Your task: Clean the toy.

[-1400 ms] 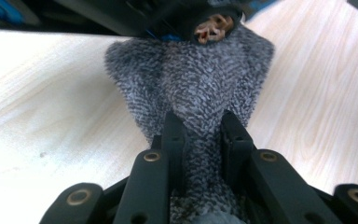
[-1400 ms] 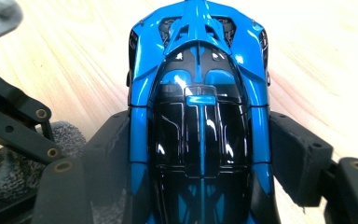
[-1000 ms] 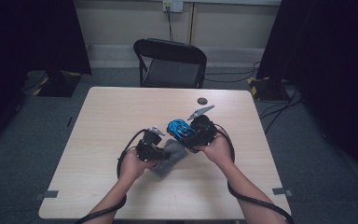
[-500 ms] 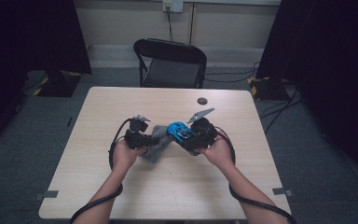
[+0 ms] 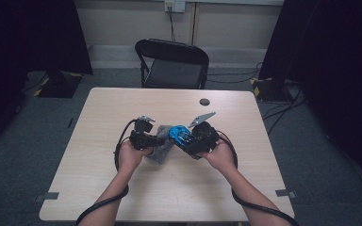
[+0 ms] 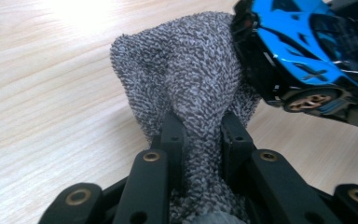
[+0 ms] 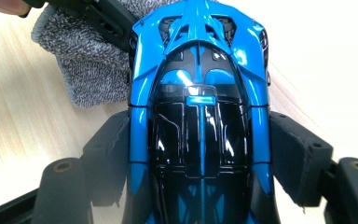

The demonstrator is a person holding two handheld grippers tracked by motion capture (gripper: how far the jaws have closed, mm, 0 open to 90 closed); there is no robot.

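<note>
Toy car (image 5: 179,134) sits mid-table between my two grippers, off the wood, clamped in my right gripper (image 5: 195,140). Grey cloth (image 5: 160,143) is bunched in my left gripper (image 5: 152,139) and meets the car's near end. Round dark disc (image 5: 204,101) lies well apart toward the far edge of the table (image 5: 245,188); a folding chair (image 5: 172,63) stands behind it.

High view: car's long axis runs roughly left-right, pointing at my left gripper. Left hand is the one carrying the cloth to it; right only holds. Next move, as I judge it: rub the cloth along that axis while the right stays rigid.

Left gripper view: jaws clenched on a pinch of cloth (image 6: 191,93), a looped terry knit, speckled grey, soft, standing up in a rounded fold. Car (image 6: 307,51) is up and right of the fold, touching it at the tail corner; a bronze-spoked wheel (image 6: 310,99) hangs clear of the table. Hard glossy body, sharp edges: judging by the loops, cloth could snag on the vents.

Right gripper view: jaws grasp the car (image 7: 200,107) by both flanks around mid-body, pads flat on the blue panels. Axis runs straight out along the jaws. Gloss blue over black canopy, smooth, could slip if I push hard. Cloth (image 7: 88,70) lies beyond, upper left, against the far end.
</note>
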